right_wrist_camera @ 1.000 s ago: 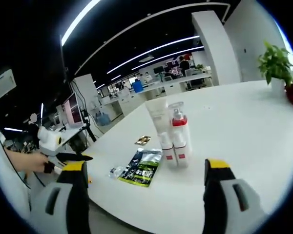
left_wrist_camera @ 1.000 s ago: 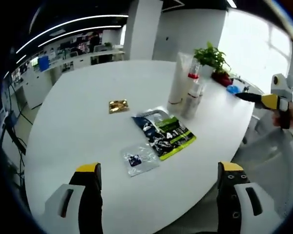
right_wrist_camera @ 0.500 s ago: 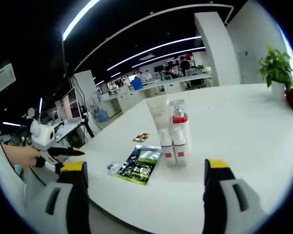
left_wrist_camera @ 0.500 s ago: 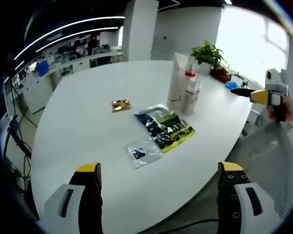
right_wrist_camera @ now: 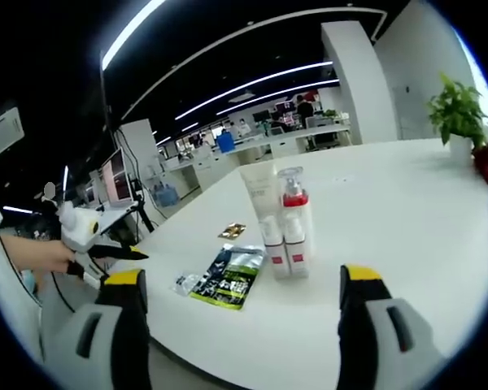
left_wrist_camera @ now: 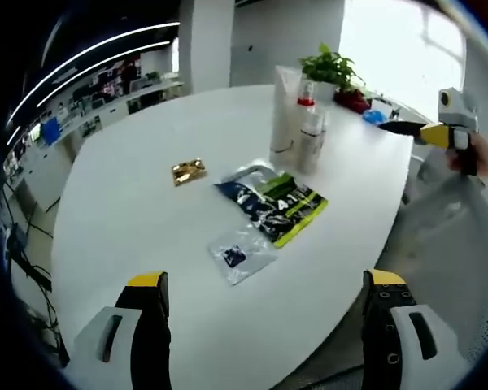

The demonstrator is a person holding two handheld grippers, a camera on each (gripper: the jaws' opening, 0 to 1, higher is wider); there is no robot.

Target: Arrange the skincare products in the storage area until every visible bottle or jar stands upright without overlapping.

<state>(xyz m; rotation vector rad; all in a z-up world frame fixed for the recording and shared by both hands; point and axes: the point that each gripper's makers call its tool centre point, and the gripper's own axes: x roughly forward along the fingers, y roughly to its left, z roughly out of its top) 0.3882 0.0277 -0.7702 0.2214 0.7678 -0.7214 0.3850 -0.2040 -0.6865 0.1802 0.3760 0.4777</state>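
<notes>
Open-plan office with ceiling light strips, desks far behind; broad white round table (left_wrist_camera: 130,195) across both views, potted green plant (left_wrist_camera: 332,67) near its far edge.

Judged mostly done: tall white squeeze tube standing on its cap (left_wrist_camera: 283,110) and slim clear pump bottle with red collar (left_wrist_camera: 310,130) upright, touching or just beside each other, not overlapping, at about 1 o'clock in the left gripper view and near centre in the right gripper view (right_wrist_camera: 260,218) (right_wrist_camera: 294,223). Possibly a second small bottle in the cluster; too small to tell. Left lying flat at centre of the left gripper view: dark blue and green foil pouch (left_wrist_camera: 272,205), small clear plastic sachet (left_wrist_camera: 237,255) at 6 o'clock of it, small gold foil packet (left_wrist_camera: 188,171) at 10 o'clock. No bottle or jar seen on its side.

Left gripper (left_wrist_camera: 264,280) jaws spread wide, holding nothing, off the table's near edge. Right gripper (right_wrist_camera: 240,280) jaws likewise spread and bare, well apart from the bottles.
</notes>
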